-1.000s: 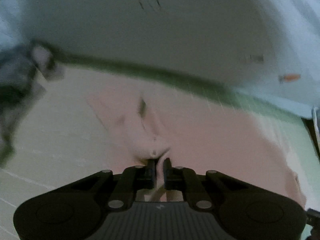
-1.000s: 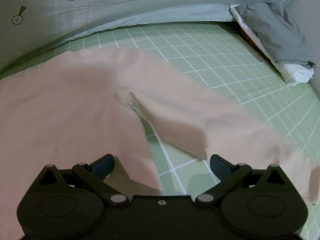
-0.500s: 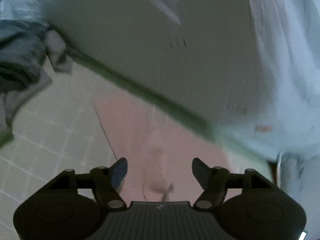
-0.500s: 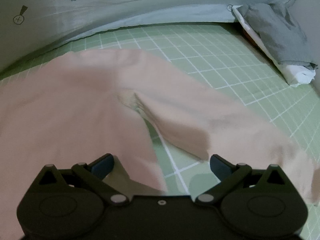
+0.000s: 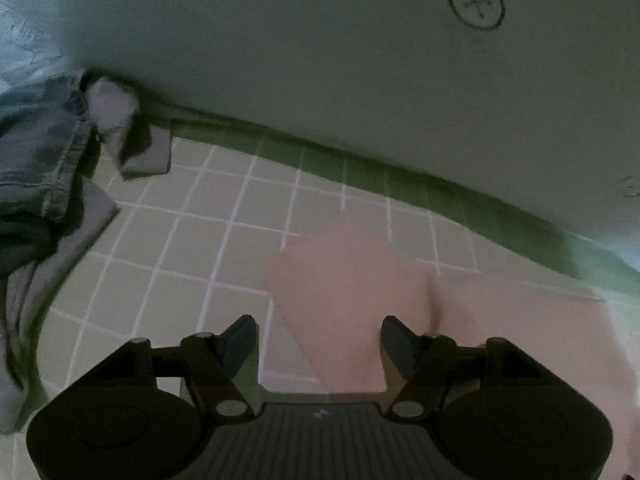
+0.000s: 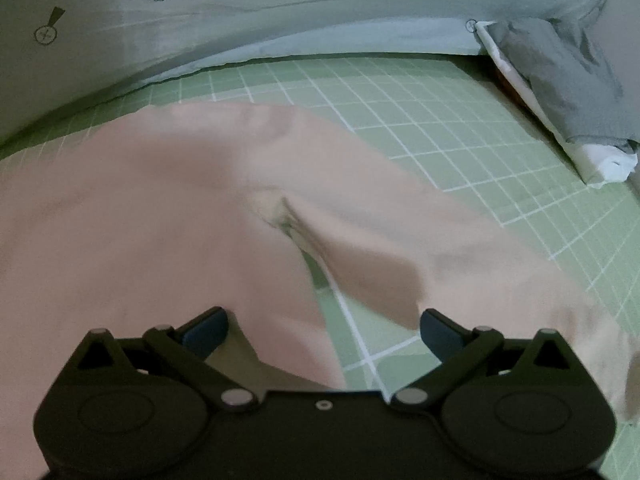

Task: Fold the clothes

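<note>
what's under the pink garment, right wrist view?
The green checked sheet lies under the pink garment and shows in the gap between body and sleeve. Anything else beneath the cloth is covered and cannot be seen.

The garment (image 6: 168, 208) lies spread on the mat (image 6: 460, 128), reaching toward its near edge. The bedding (image 6: 280, 8) runs along the mat's far edge. A heap of clothes (image 6: 560, 80) sits at the far right corner.

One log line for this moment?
left gripper: open | right gripper: open | pink cloth garment: flat on green checked sheet
</note>
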